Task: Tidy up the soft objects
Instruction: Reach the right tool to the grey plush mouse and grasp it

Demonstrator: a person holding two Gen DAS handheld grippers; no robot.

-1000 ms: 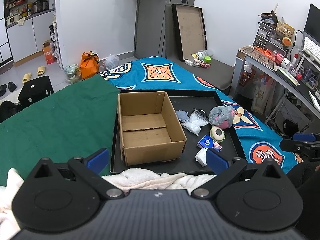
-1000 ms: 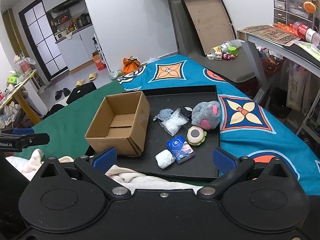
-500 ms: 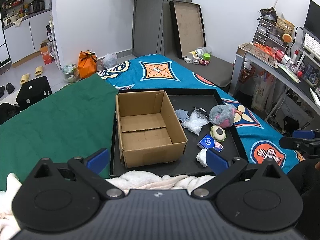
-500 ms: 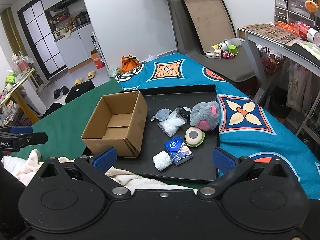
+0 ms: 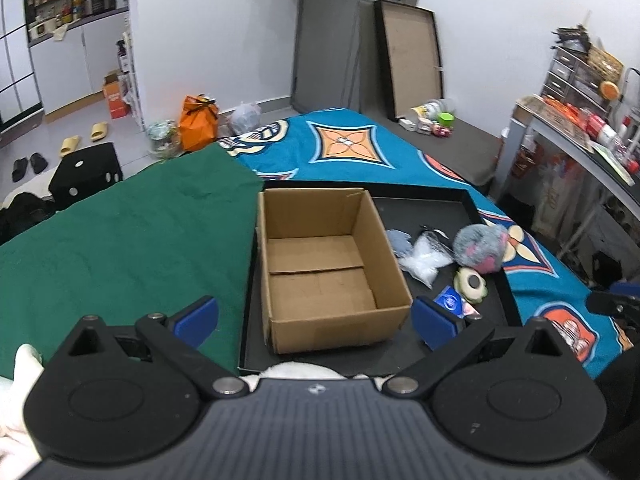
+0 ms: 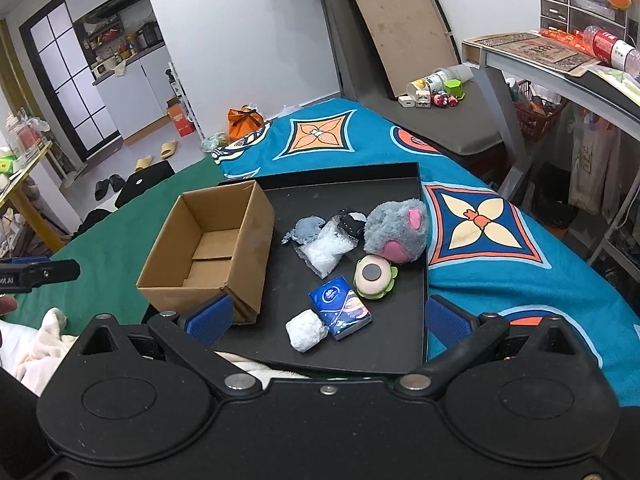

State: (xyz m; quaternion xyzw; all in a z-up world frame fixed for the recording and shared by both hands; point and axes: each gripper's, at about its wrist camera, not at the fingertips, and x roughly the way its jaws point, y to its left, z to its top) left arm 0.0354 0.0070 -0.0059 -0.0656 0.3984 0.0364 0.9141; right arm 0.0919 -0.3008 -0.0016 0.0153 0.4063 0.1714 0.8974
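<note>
While both our grippers hang spread wide and empty above the near edge of the bed, we see the black tray lying on the blue patterned cover, with the open cardboard box standing bare in its left half. Right of the box lie the soft things: the grey plush, a clear bag of white stuffing, a round green-rimmed toy, a blue tissue pack and a small white wad. Our left gripper faces the box, our right gripper the wad
</note>
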